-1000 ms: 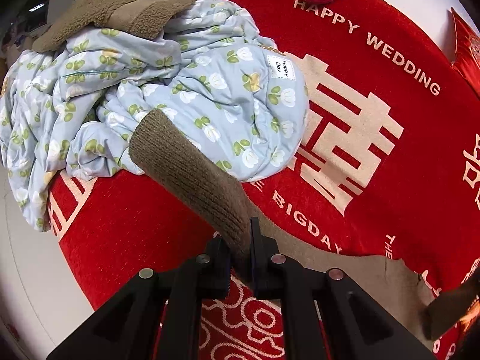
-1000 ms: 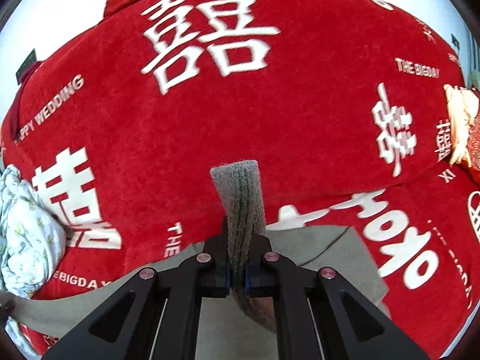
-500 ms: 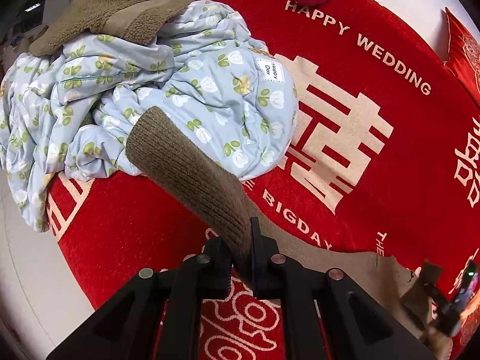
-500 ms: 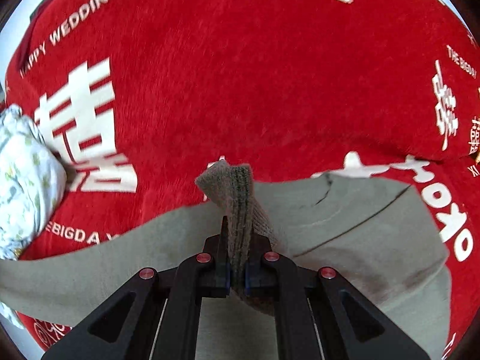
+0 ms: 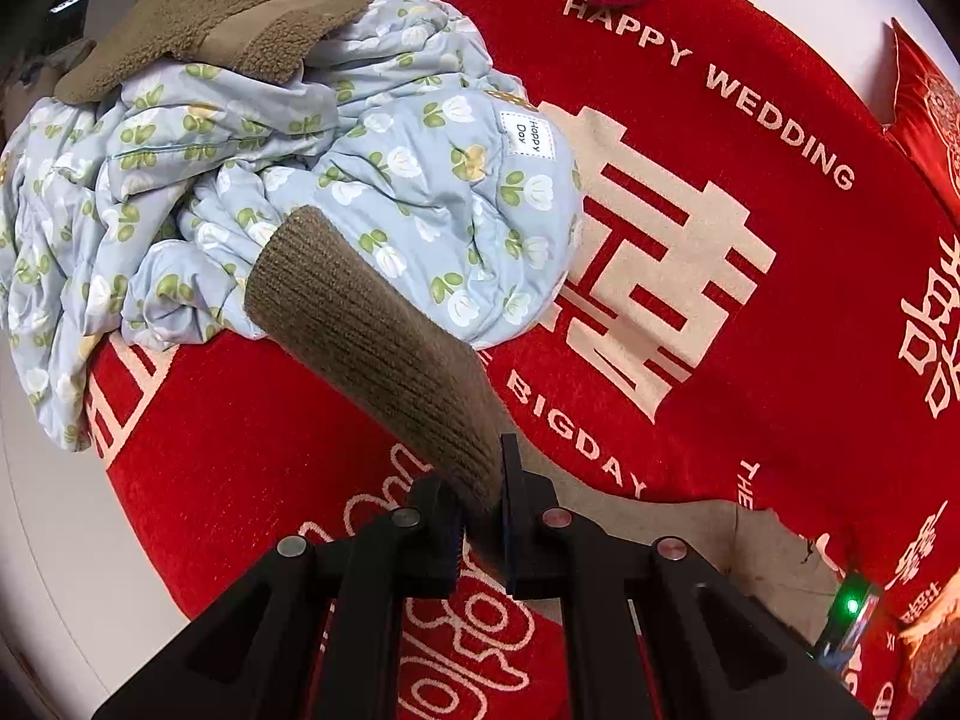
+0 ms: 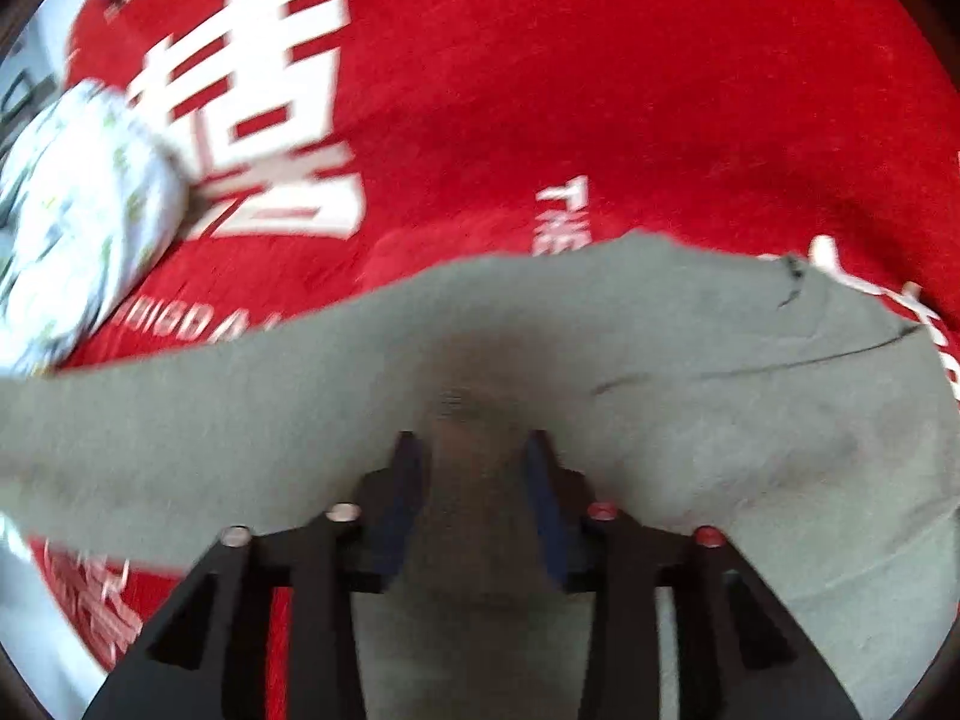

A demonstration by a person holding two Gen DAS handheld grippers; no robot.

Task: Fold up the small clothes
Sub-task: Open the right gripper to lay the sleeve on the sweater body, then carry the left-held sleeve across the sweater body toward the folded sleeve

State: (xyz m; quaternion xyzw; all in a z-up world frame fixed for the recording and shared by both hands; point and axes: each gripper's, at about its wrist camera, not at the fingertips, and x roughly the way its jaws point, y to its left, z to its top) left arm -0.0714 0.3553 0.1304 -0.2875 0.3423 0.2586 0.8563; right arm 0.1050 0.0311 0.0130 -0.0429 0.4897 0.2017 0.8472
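A small olive-grey sweater (image 6: 660,360) lies flat on the red wedding blanket (image 6: 600,90). My left gripper (image 5: 480,480) is shut on the sweater's ribbed brown cuff (image 5: 372,336), which sticks up and forward from the jaws. My right gripper (image 6: 474,456) stands low over the sweater, jaws apart, with a dark ribbed cuff (image 6: 468,480) lying loose between the fingers. The right wrist view is blurred by motion.
A crumpled blue floral garment (image 5: 270,180) lies at the left of the blanket, with a brown fleece piece (image 5: 216,18) on top of it. The floral garment also shows at the left in the right wrist view (image 6: 78,210). A red cushion (image 5: 924,108) sits far right.
My right gripper has dropped toward the sweater and opened, letting go of the cuff that it held upright. My left gripper has kept its hold and barely moved.
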